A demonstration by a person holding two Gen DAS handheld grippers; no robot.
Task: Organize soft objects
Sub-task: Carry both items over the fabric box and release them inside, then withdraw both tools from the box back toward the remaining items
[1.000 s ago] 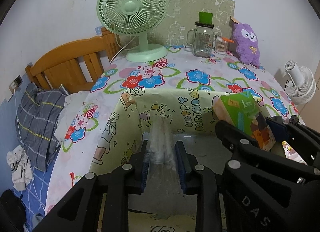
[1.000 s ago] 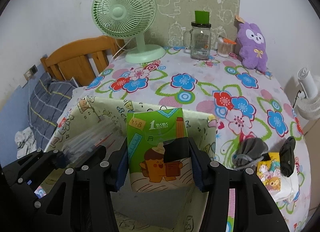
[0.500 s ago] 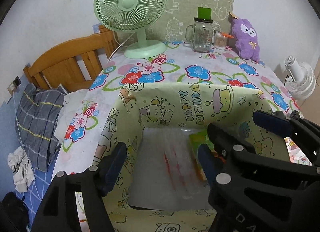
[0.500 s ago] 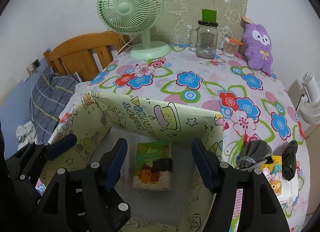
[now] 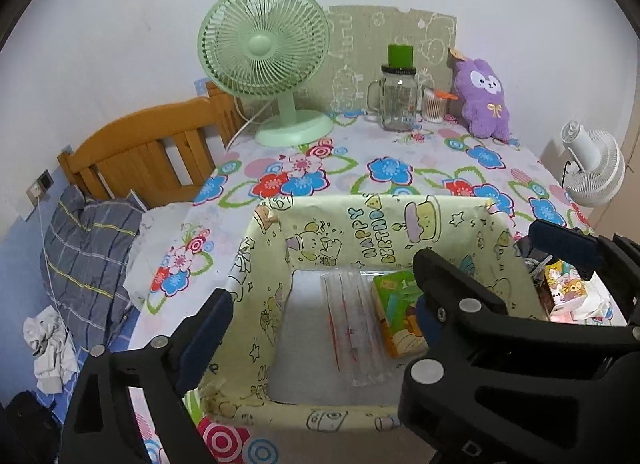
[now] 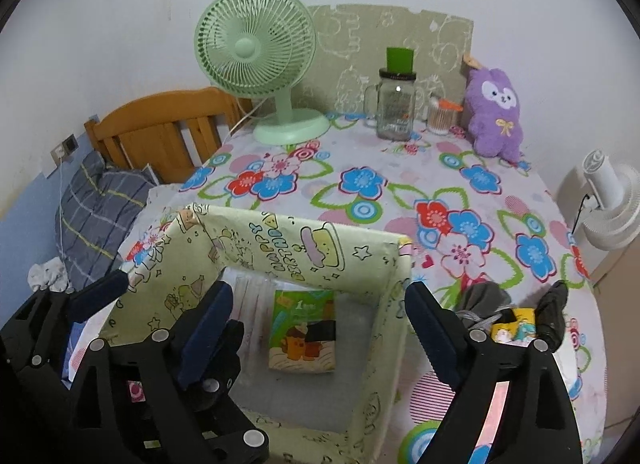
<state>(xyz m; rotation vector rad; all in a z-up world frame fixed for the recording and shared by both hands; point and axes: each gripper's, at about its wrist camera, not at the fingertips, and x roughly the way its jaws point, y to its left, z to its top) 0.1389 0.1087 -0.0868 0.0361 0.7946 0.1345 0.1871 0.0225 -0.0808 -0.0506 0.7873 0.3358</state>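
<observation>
Yellow box [image 5: 384,224] at table's near edge holds clear pack [image 5: 354,328] and green pack [image 6: 304,334]. Both grippers — left [image 5: 320,306], right [image 6: 318,328] — opening, empty. Drop step done; next: grab soft items near right edge [image 6: 486,300].

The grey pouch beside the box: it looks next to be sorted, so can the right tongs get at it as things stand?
Probably yes. The right tongs are empty and opening over the box, and the grey pouch lies uncovered on the tablecloth just past the right-hand wall.
</observation>
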